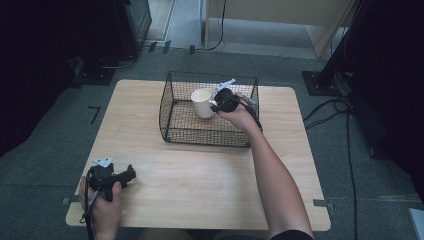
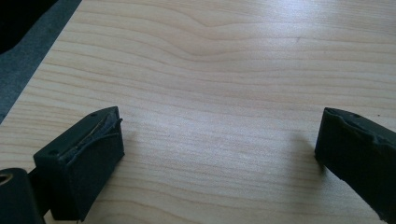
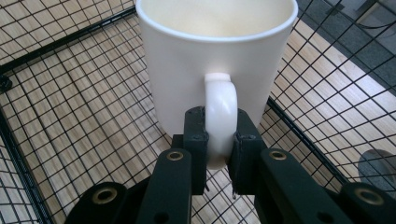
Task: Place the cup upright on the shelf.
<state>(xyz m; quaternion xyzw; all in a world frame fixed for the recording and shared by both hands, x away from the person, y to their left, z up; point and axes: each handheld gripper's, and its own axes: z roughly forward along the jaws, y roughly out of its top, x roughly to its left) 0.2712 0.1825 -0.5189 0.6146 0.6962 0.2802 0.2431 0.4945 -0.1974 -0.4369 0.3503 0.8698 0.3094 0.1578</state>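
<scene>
Your right gripper (image 3: 219,135) is clamped on the handle (image 3: 220,116) of the cream mug (image 3: 215,56) — both black jaws press the loop from either side, as the right gripper view shows up close. The mug stands upright, mouth up, inside the black wire basket (image 1: 170,107); seen from the high view it sits right of the basket's centre, toward the far wall, with its handle turned to about 4 o'clock, toward your hand. From above, the right gripper (image 1: 220,103) lies at 3 o'clock of the mug (image 1: 203,102), touching it at the handle, and your right forearm (image 1: 272,170) runs from the table's near edge at 5 o'clock up and over the basket's near right corner. Whether the mug's base rests on the mesh floor or hangs just above it, you cannot tell from these views.

Your left gripper (image 1: 131,173) is well apart from all this, down at 7 o'clock on the wooden table (image 1: 200,175), near the near-left corner, with your left hand (image 1: 102,205) wrapped round its body. Its jaws stand wide — in the left gripper view the left gripper (image 2: 219,135) has one jaw at either side with bare wood grain between them, and nothing is held. It points roughly toward 3 o'clock along the tabletop.

The basket itself sits on the far half of the table, a little right of the middle, at about 12 o'clock from the table's centre.
</scene>
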